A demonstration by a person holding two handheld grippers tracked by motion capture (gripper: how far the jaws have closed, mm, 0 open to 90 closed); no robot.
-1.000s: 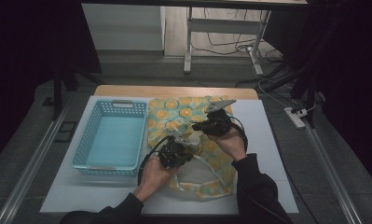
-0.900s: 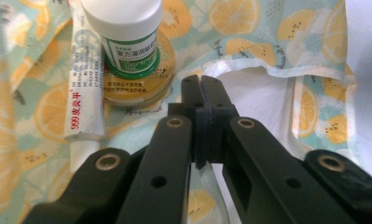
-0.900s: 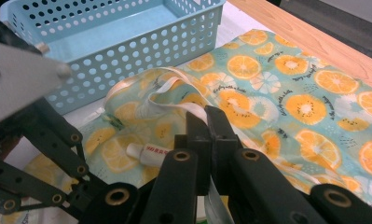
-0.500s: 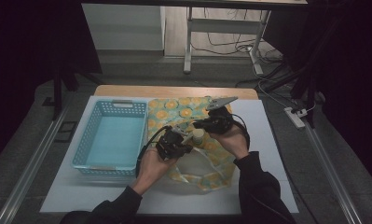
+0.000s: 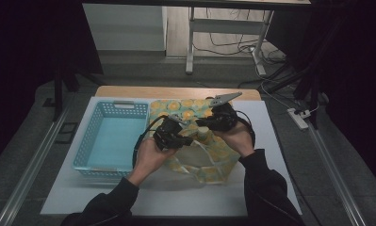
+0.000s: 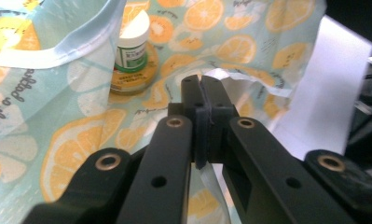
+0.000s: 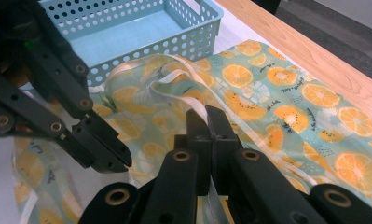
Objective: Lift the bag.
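An orange-print cloth bag (image 5: 209, 157) lies on the white mat, with its mouth held apart by both grippers. My left gripper (image 5: 188, 140) is shut on the bag's near rim (image 6: 230, 77), and its jaws are pressed together on the cloth. My right gripper (image 5: 200, 123) is shut on the white-edged rim (image 7: 193, 100) opposite. Inside the bag (image 6: 58, 140) a small white-capped bottle (image 6: 132, 44) with a green label stands on a round amber tin (image 6: 127, 81). The left gripper (image 7: 111, 161) also appears close by in the right gripper view, over the bag (image 7: 267, 98).
An empty blue perforated basket (image 5: 111, 139) sits left of the bag, and its wall (image 7: 141, 49) is near both grippers. The white mat (image 5: 270, 132) covers a wooden table (image 5: 176, 92). Table legs and cables stand beyond the far edge.
My left gripper has risen and moved away from the person with the bag's rim, which lifts the near side of the mouth. The right gripper has stayed in place.
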